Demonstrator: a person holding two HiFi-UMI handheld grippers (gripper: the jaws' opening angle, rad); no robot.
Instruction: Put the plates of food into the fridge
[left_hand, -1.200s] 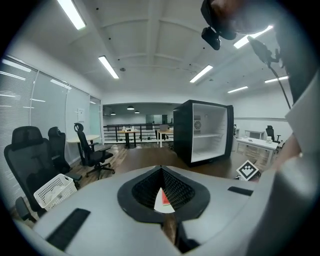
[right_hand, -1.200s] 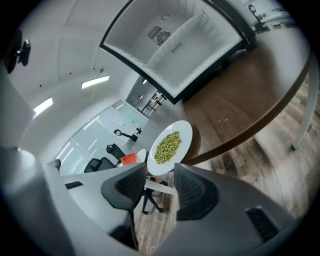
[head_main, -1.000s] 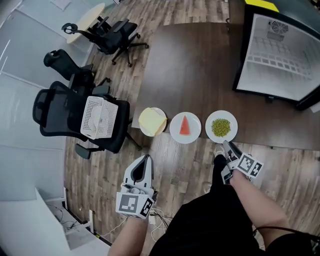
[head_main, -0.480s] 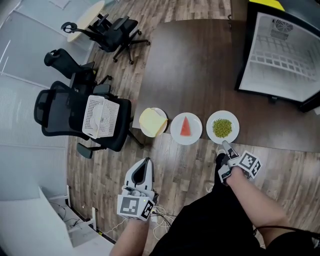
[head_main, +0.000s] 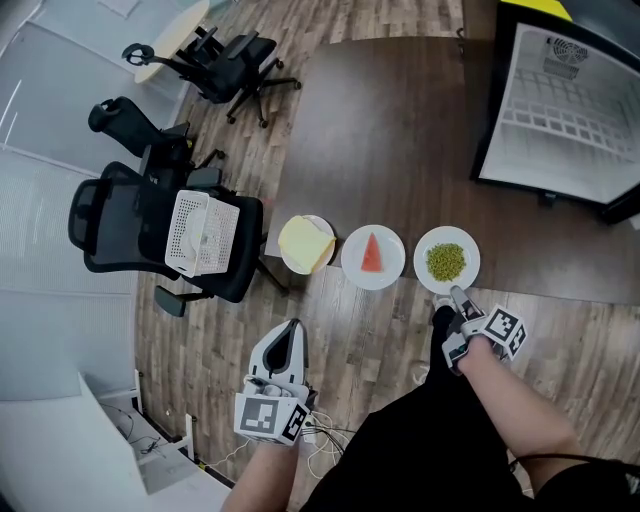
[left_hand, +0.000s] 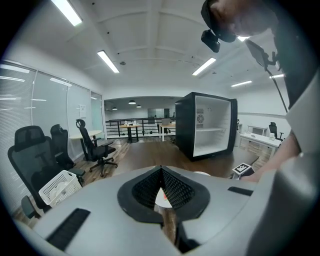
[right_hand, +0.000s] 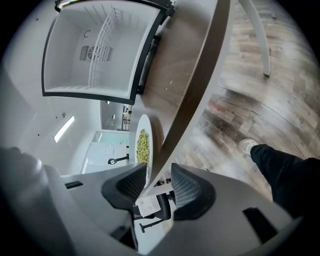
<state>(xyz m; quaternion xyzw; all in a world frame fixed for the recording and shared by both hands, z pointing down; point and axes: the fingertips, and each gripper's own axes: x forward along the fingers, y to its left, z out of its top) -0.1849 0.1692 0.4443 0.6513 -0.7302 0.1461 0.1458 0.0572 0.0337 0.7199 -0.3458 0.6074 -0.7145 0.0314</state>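
Sank slightly with the right tongs (head_main: 457, 294) at the table's (head_main: 380, 140) near edge, jaws spread astride the pea plate's (head_main: 425, 250) rim. Saw the open fridge (head_main: 560, 110) past the table's far right. Found watermelon plate (head_main: 352, 264) and yellow-food plate (head_main: 320, 222) along that near edge. Held left tongs (head_main: 291, 326) pressed together, short of the table.

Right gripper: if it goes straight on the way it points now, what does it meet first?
The near rim of the plate of peas, at the edge of the table. The fingers of the right gripper stand apart, with that rim and edge between them; contact is unclear.
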